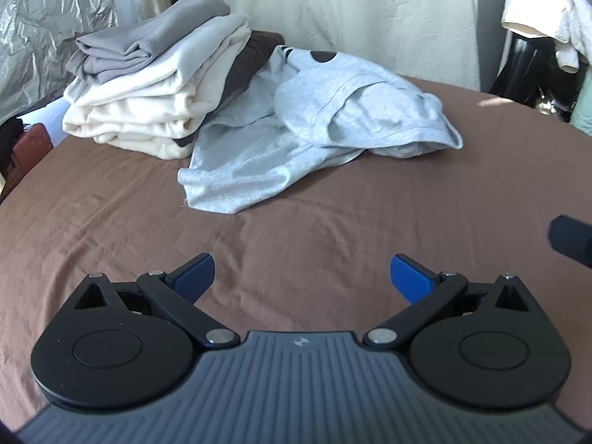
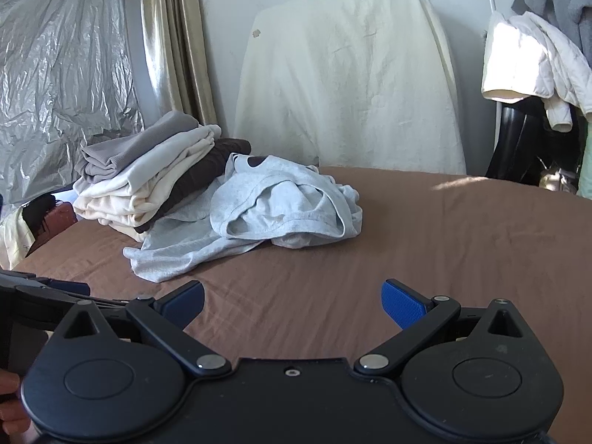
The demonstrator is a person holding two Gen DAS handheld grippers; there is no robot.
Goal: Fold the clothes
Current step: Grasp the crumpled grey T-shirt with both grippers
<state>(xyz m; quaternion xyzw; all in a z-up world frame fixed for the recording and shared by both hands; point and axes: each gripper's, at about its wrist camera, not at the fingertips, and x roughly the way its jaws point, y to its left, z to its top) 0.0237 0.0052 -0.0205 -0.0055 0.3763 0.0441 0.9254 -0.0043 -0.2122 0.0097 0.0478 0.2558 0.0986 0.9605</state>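
A light grey shirt lies crumpled on the brown bed. It leans against a folded stack of clothes.

Bare brown bedsheet lies open ahead and right; crumpled grey shirt and seemingly touching folded stack block far left

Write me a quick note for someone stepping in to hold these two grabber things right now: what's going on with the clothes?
Left gripper: jaws open, empty, hovering over the brown sheet.
Right gripper: jaws open, empty, also over the sheet.
Grey shirt: crumpled and unfolded, ahead of both grippers, its far edge against the stack.
Stack: folded clothes, grey on top, cream below, a dark brown piece at the back.
Done: the stack.
Left: spread the shirt flat, fold it, probably add it to the stack.
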